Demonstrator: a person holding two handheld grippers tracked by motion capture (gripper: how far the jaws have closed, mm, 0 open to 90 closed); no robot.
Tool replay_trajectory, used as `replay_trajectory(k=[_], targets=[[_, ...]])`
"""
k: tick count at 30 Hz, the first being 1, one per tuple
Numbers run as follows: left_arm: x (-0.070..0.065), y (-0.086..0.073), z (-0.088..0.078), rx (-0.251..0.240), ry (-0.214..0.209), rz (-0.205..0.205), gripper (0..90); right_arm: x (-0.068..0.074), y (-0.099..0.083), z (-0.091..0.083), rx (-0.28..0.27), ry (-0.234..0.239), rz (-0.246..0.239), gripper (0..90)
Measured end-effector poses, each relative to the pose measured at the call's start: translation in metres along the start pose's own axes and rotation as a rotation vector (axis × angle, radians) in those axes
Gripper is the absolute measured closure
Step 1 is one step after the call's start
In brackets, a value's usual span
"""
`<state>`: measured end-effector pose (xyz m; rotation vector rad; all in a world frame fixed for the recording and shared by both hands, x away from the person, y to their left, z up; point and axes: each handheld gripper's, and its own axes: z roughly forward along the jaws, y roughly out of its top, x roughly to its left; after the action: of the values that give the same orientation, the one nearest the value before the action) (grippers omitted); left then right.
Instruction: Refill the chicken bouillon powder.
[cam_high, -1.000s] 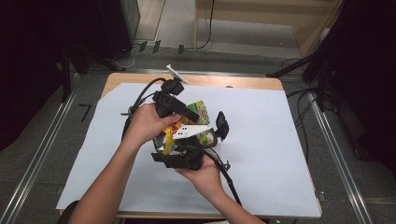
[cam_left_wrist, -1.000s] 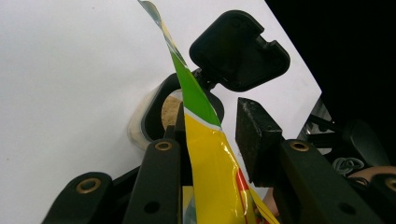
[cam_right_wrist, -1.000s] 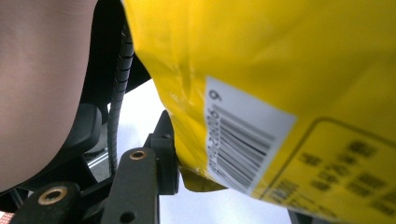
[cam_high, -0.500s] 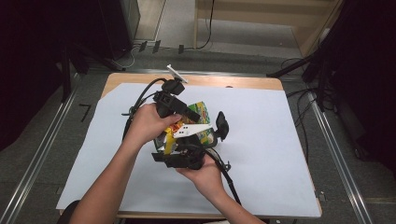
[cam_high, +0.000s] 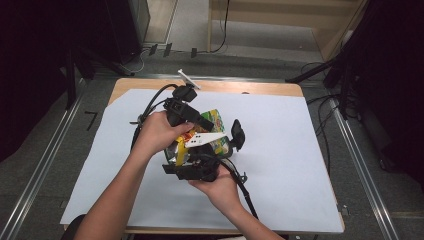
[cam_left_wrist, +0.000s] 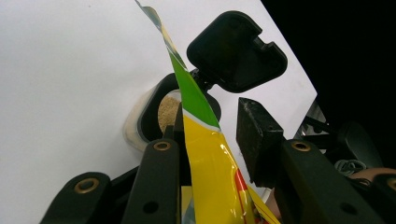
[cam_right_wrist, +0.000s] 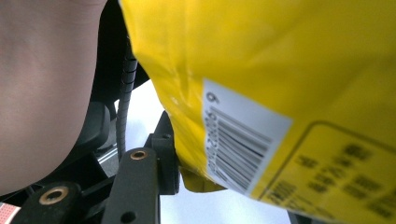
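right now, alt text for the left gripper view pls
A yellow and green packet stands edge-on between the left gripper's black jaws, above an open container of tan powder with its black flip lid raised, on a white sheet.

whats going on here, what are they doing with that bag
A person holds a yellow bag over a white sheet with two tongs. The left tongs have the bag's edge between their jaws, just above a container of tan powder whose black lid is flipped open. The right tongs are at the bag's other end, near the barcode. It looks like they are pouring from the bag into the container.
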<state>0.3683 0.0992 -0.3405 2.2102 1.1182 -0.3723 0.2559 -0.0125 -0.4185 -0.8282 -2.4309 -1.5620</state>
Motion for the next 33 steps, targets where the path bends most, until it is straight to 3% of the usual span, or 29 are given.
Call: replay_trajectory(k=[17,33], targets=[[0.002,-0.001,-0.001,0.004,-0.009,-0.003,69.4,0.001,0.0,0.001,-0.001,-0.002,-0.014,59.9],[0.003,-0.013,-0.003,0.045,-0.032,0.023,67.4,0.01,-0.021,0.015,-0.061,-0.067,-0.157,59.7]])
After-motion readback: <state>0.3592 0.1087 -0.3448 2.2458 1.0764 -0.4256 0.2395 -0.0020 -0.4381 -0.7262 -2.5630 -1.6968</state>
